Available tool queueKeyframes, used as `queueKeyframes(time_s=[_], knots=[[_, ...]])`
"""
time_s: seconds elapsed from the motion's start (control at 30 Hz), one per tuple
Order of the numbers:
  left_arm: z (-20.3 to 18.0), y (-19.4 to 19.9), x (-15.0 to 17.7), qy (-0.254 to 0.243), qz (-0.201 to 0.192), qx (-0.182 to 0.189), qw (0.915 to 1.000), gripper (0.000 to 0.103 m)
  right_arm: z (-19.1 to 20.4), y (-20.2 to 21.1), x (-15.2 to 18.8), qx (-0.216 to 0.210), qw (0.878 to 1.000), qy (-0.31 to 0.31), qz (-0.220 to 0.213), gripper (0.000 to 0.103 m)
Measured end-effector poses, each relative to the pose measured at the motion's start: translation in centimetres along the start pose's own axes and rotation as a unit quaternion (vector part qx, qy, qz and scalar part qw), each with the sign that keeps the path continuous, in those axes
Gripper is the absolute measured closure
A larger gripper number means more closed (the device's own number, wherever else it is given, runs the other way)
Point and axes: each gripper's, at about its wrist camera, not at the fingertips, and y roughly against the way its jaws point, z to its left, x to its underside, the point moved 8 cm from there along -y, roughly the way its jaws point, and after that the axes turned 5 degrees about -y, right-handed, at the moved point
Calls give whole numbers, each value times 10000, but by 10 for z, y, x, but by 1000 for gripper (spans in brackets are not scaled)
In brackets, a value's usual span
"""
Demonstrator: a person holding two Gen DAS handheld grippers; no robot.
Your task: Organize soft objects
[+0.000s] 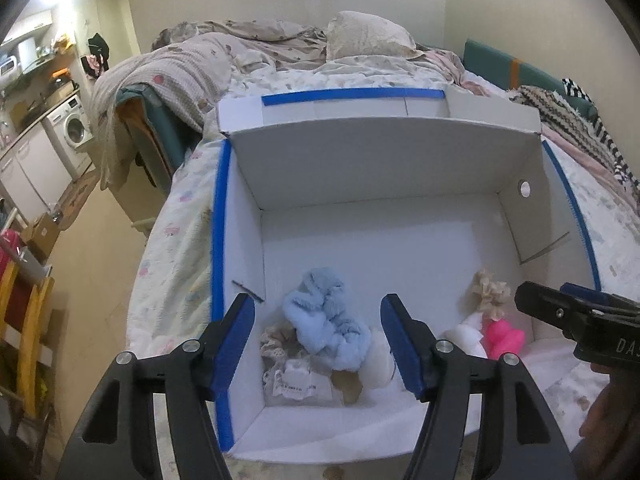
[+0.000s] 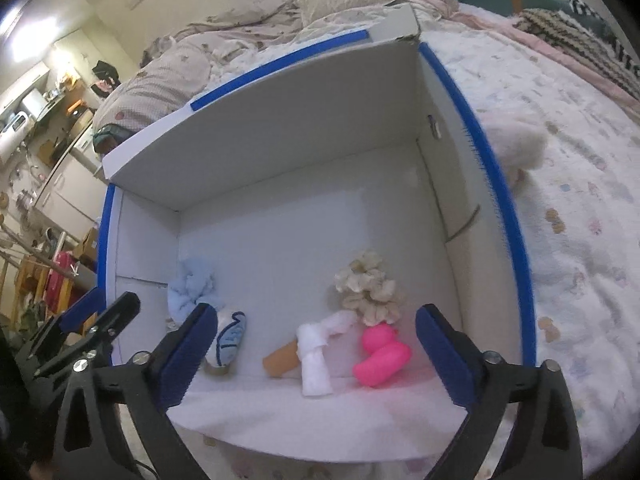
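Right wrist view: white cardboard box (image 2: 280, 128) on bed, corralling pink rubber duck (image 2: 382, 356), fluffy blue cloth (image 2: 192, 292), possibly cream scrunchie (image 2: 370, 288); both grippers (image 2: 316, 352) (image 1: 318, 340) spread, empty, above.

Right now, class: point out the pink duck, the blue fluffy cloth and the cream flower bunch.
pink duck (image 2: 382, 360), right wrist view, on its body.
blue fluffy cloth (image 1: 324, 316), left wrist view, its middle.
cream flower bunch (image 2: 368, 286), right wrist view, petals.
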Motion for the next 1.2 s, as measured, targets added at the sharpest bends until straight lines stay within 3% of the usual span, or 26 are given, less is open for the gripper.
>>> queueKeyframes(time_s=[0.1,0.2,0.47,0.53,0.6,0.63,0.83,0.9,0.97,1.2], knots=[[6,18,3,-49,-175,-211,9996,41,2,9,6,-79,10000,-36,13,0],[7,34,7,-139,-301,-196,9993,41,5,20,13,-15,10000,69,-67,0],[29,57,39,243,-97,-103,9996,41,13,45,43,-93,9993,244,-274,0],[32,62,50,425,-17,64,9991,41,13,51,50,-38,9991,263,-316,0],[31,67,59,647,56,561,9963,41,12,57,59,-65,9993,201,-301,0],[31,70,62,701,55,632,9955,41,11,60,64,-74,9994,188,-297,0],[38,99,64,632,-522,121,9966,41,23,77,76,-168,9970,407,-644,0],[44,119,54,826,-1081,207,9905,41,29,85,72,-202,9945,520,-888,0],[47,129,48,787,-1319,118,9881,40,34,93,67,-123,9906,670,-1186,0],[41,118,50,684,-1084,100,9917,40,40,106,59,34,9825,857,-1652,0]])
